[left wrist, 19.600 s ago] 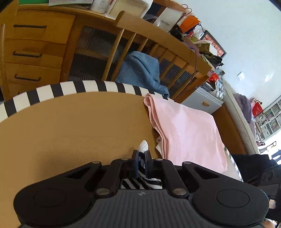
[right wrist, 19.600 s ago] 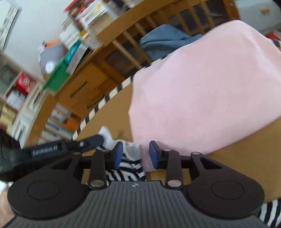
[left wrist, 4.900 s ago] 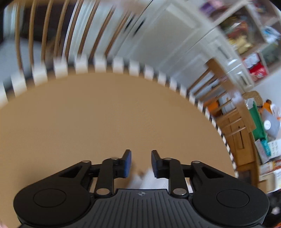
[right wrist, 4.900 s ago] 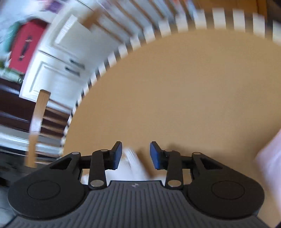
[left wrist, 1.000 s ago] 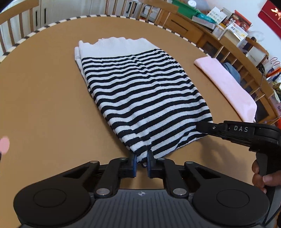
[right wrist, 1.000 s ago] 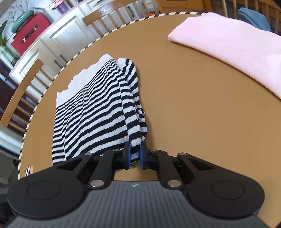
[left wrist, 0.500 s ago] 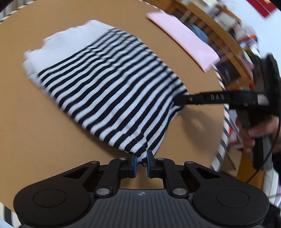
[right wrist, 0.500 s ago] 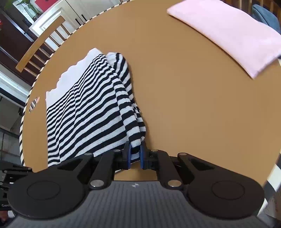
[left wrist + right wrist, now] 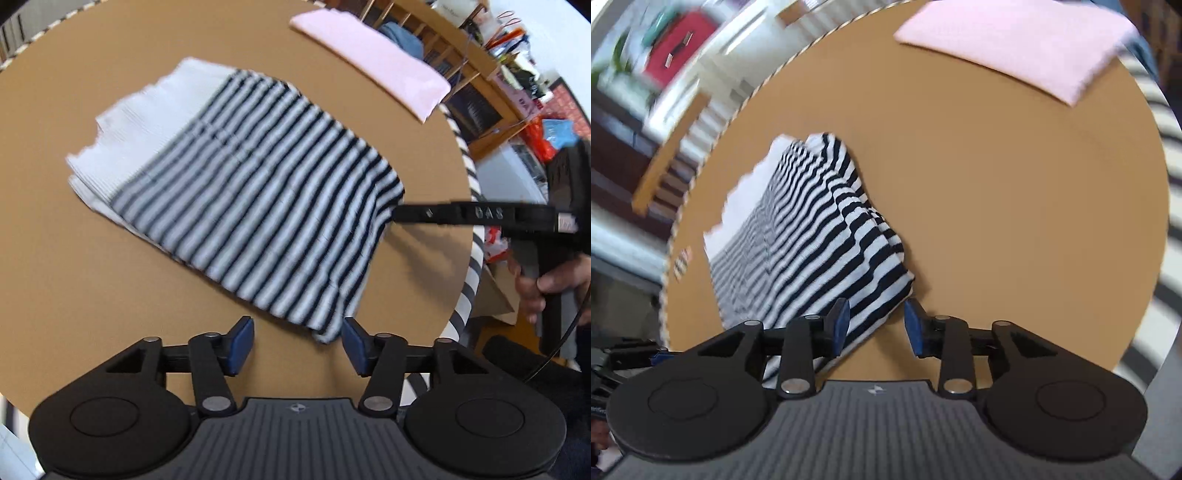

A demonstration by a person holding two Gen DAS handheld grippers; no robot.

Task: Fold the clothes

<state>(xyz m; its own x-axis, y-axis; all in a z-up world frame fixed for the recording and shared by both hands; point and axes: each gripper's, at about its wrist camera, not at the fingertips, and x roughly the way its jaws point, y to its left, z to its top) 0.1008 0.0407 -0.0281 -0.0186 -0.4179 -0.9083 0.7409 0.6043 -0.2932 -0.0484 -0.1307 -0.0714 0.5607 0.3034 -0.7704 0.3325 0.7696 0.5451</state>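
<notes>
On round table (image 9: 55, 258), blurred striped top (image 9: 258, 206), both claws (image 9: 297, 341) (image 9: 875, 325) just parted, near hem hidden.

Left claw (image 9: 297, 341) and right claw (image 9: 874, 325) have just opened.

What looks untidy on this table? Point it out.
The striped garment is folded unevenly: along its right edge the fabric bunches in a raised ridge, seen in the right wrist view, and a white layer sticks out beneath. The pink garment lies flat.
</notes>
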